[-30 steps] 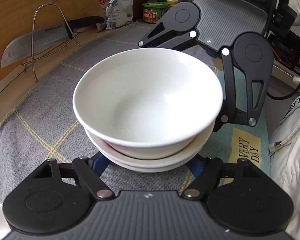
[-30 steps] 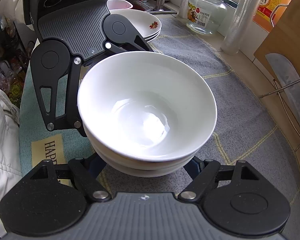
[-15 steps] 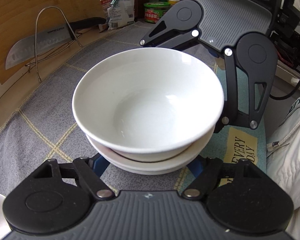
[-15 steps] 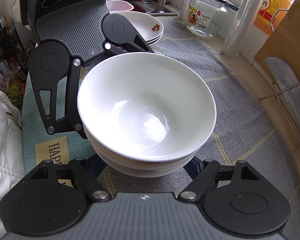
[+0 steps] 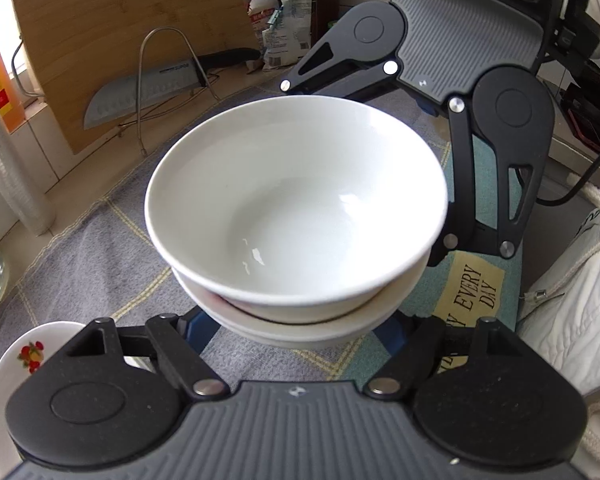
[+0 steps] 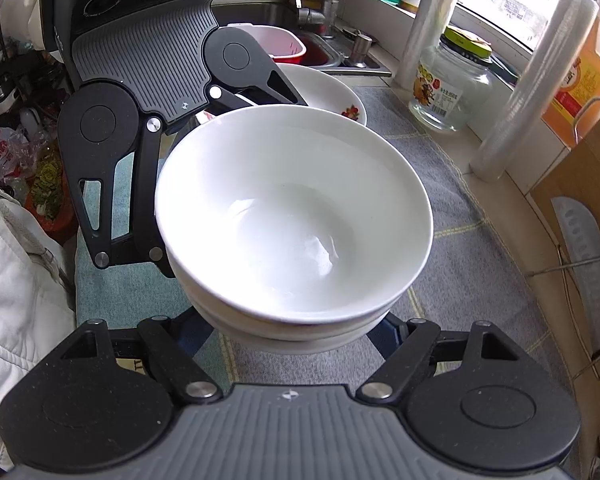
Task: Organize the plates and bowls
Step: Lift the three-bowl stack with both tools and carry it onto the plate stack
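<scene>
left wrist: stacked bowls [image 5: 296, 200] between hand-held grippers

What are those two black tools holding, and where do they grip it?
A stack of white bowls. The left tool and right tool clasp it from opposite sides, low on the bottom bowl, under the rims.

Plain glossy white on the stacked bowls [image 5: 296, 200], no print at all, with a thin reddish line showing between the upper two. Under them lies a grey cloth [image 5: 80, 264] crossed by pale yellow lines, then a teal mat [image 5: 496, 160] with a yellow patch lettered in black. Lower left, a white plate [image 5: 4, 380] carries a red fruit motif. Both grippers are black and ribbed grey.
</scene>
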Motion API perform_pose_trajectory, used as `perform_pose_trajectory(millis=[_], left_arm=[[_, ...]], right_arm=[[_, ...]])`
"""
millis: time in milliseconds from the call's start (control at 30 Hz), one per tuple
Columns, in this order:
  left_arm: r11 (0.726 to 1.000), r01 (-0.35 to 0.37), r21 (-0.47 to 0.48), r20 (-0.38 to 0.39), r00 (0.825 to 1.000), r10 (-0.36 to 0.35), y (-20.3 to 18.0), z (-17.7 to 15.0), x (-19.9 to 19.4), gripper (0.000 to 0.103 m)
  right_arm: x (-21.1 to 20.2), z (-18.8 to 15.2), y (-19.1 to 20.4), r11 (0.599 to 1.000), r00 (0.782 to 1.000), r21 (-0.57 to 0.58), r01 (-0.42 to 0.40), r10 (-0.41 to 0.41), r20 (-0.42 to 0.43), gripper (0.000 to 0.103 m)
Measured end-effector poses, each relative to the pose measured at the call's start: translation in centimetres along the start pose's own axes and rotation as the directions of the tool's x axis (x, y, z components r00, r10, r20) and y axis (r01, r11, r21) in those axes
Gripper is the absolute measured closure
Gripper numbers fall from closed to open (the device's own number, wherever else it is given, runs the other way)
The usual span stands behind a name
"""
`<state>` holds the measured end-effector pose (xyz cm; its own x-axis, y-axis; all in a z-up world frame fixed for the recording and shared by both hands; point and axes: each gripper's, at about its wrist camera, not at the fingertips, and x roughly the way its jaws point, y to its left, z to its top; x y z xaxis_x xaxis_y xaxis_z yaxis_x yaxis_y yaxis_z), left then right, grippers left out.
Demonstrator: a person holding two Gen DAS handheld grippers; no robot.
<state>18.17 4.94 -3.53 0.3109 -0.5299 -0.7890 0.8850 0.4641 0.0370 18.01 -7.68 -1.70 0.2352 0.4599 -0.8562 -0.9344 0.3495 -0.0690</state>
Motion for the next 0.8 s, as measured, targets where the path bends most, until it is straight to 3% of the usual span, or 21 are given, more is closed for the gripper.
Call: perform_pose_trajectory(millis=[467, 800], left_arm=[[0.987, -0.145, -0.066, -0.008, 0.989, 0.145, 4.1, -3.9, -5.8, 0.024], [0.98, -0.176, -0.094, -0.033, 0.984, 0.174, 8.1, -6.8, -6.5, 0.024]], right_arm=[[3.1, 8.1, 0.5, 0.987, 0.998, -0.157, -0.016, 0.026, 0.064, 0.018], [7.0, 12.7, 0.3, 0.98, 0.998, -0.198, -0.024, 0.036, 0.06, 0.018]])
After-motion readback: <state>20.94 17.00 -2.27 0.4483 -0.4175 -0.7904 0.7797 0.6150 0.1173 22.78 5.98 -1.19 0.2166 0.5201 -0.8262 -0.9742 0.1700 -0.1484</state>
